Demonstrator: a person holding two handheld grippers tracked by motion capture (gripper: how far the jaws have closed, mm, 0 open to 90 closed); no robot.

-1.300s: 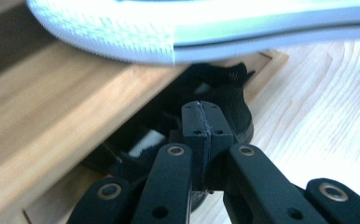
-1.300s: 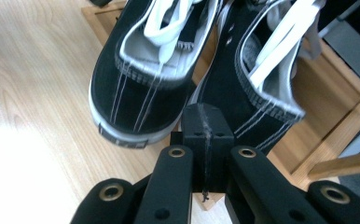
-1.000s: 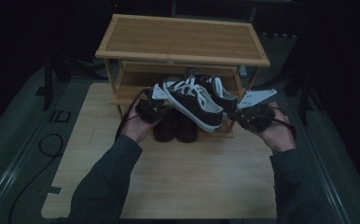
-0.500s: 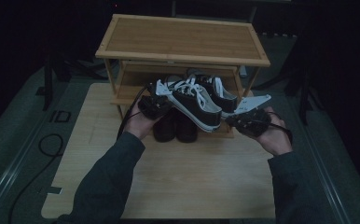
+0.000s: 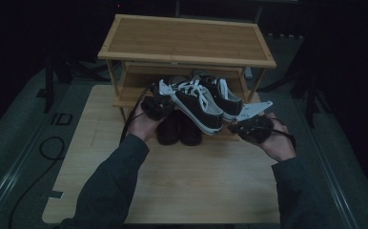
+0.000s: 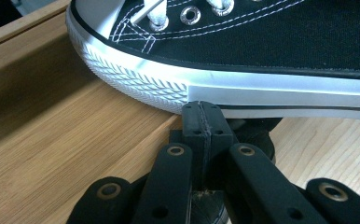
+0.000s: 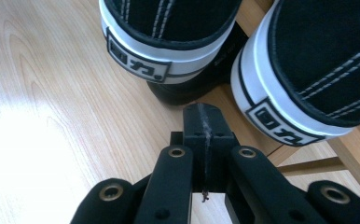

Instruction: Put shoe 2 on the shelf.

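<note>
Pair of black canvas sneakers with white soles (image 5: 206,102) rests on the bamboo shoe rack's (image 5: 187,40) lower shelf, toward the tabletop's (image 5: 172,186) far edge. Left tongs (image 6: 201,109) and right tongs (image 7: 201,112) are closed, empty, nudging toe and heels, likely to seat them.

Ahead of my tongs stands a wooden rack (image 5: 187,40) with a bare top shelf and lower shelves in shadow. Under them lies a pale wooden board (image 5: 182,186), its grain catching a bright patch of light below my right tongs. Round the board the floor (image 5: 15,157) is dark grey-green, with a black cable (image 5: 44,152) looped to my left. Beyond the rack the room goes nearly black; I think dark stand legs (image 5: 48,86) rise there.
</note>
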